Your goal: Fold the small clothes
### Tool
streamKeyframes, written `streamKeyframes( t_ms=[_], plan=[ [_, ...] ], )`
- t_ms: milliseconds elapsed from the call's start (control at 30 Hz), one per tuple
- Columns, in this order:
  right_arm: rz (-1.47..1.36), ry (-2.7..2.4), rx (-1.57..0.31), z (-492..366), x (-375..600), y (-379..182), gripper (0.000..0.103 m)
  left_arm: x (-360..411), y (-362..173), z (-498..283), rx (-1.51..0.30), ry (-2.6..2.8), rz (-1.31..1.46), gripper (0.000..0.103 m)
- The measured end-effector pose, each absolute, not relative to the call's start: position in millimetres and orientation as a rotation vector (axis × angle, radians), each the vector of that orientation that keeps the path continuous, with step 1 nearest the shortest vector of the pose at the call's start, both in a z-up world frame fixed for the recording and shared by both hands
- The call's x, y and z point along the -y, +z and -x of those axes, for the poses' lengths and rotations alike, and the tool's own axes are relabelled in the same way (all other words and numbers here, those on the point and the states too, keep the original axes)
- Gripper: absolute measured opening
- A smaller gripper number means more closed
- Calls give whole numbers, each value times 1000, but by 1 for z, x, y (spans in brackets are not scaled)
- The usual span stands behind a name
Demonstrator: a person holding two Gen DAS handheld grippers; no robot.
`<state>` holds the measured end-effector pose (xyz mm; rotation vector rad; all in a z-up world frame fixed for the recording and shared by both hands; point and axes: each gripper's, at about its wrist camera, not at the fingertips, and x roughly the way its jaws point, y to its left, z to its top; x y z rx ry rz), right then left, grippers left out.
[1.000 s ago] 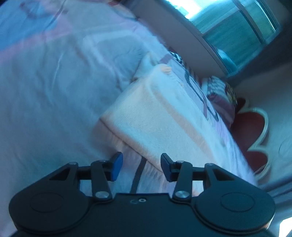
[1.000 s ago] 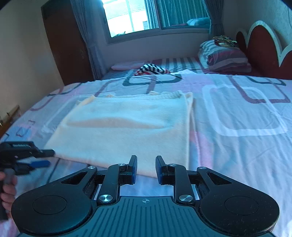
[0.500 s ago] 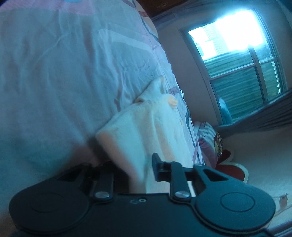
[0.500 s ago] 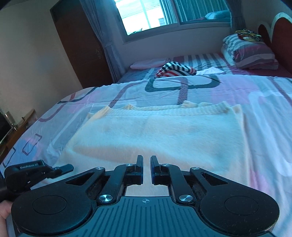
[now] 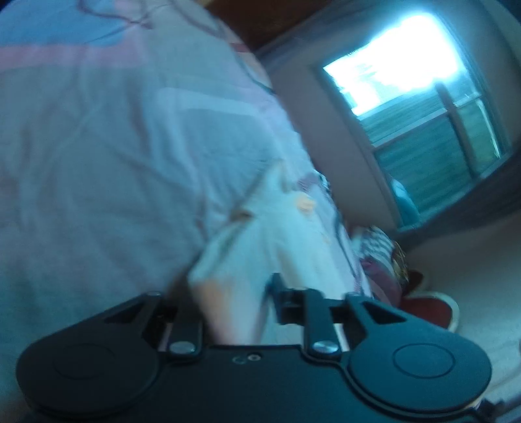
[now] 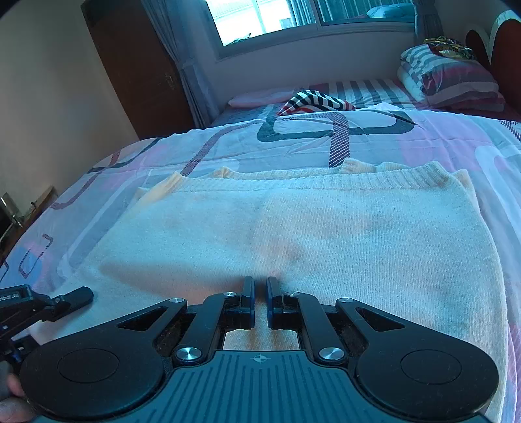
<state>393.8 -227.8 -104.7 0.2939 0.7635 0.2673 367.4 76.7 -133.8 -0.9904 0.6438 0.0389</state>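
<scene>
So we've got one cream knit sweater point(image 6: 293, 234) here, folded flat into a rough rectangle on the bed, with the ribbed hem band running along its far edge and a cuff or two poking out behind it. The knit is fine and fuzzy, soft-looking, a bit blotchy in colour.

Two grippers are on it, both black plastic with blue pads. Our right gripper point(image 6: 260, 302) sits at the near edge of the sweater, about the middle of that edge. Its jaws have just been closing and are nearly together, only a thin slot left between the pads; whether any knit is actually caught in there, we can't tell. Our left gripper point(image 5: 236, 294) is at the sweater's left corner, and in its own blurry view a bunched wad of the cream knit point(image 5: 247, 253) stands up between the jaws, so it's clamped on that corner. Those jaws closed and then eased open a touch in the last moment.

Under it all is one bedsheet point(image 6: 439, 136), thin and smooth, pink and white with dark looping outlines. Further up the bed there's one striped cloth point(image 6: 314, 101) in a crumpled heap, one flat pink pillow point(image 6: 257, 97), and a stack of folded striped bedding point(image 6: 456, 78) with something colourful on top. Behind that: one window point(image 6: 276, 16), a curtain point(image 6: 192, 65), a dark wooden wardrobe point(image 6: 136, 71), and a scalloped red headboard point(image 6: 501, 48).
</scene>
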Motion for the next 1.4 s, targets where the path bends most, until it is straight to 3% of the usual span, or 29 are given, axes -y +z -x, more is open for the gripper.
streamKeyframes(
  t_ms=[133, 333, 500, 800, 867, 933, 1000, 1033, 1100, 1133, 1167, 1200, 1400],
  plan=[
    [-288, 263, -759, -394, 226, -106, 6, -81, -132, -374, -672, 32, 974, 6],
    [-293, 265, -757, -394, 228, -107, 4, -43, -69, -378, -563, -176, 736, 6],
    [-447, 186, -676, -373, 271, -89, 5, 15, -38, -387, -594, -353, 569, 6],
    [-652, -29, -571, -308, 408, -66, 5, 123, -60, -380, -761, -542, 382, 6],
    [-689, -52, -565, -296, 427, -65, 5, 149, -76, -379, -848, -582, 331, 10],
    [-726, -54, -569, -287, 439, -67, 5, 174, -92, -382, -976, -616, 262, 22],
    [-767, -48, -577, -279, 448, -68, 5, 177, -85, -372, -946, -650, 237, 25],
    [-775, -44, -577, -275, 450, -68, 8, 170, -77, -369, -915, -669, 251, 29],
    [-785, -22, -571, -273, 447, -67, 37, 149, -61, -369, -854, -659, 295, 36],
    [-786, -10, -564, -273, 444, -65, 56, 135, -53, -371, -810, -629, 312, 45],
    [-783, 10, -552, -275, 439, -65, 57, 125, -46, -372, -766, -584, 315, 53],
    [-780, 39, -548, -278, 434, -64, 57, 114, -41, -377, -732, -531, 306, 55],
    [-713, 158, -608, -314, 395, -64, 57, 84, -53, -419, -788, -357, 229, 55]
  ],
)
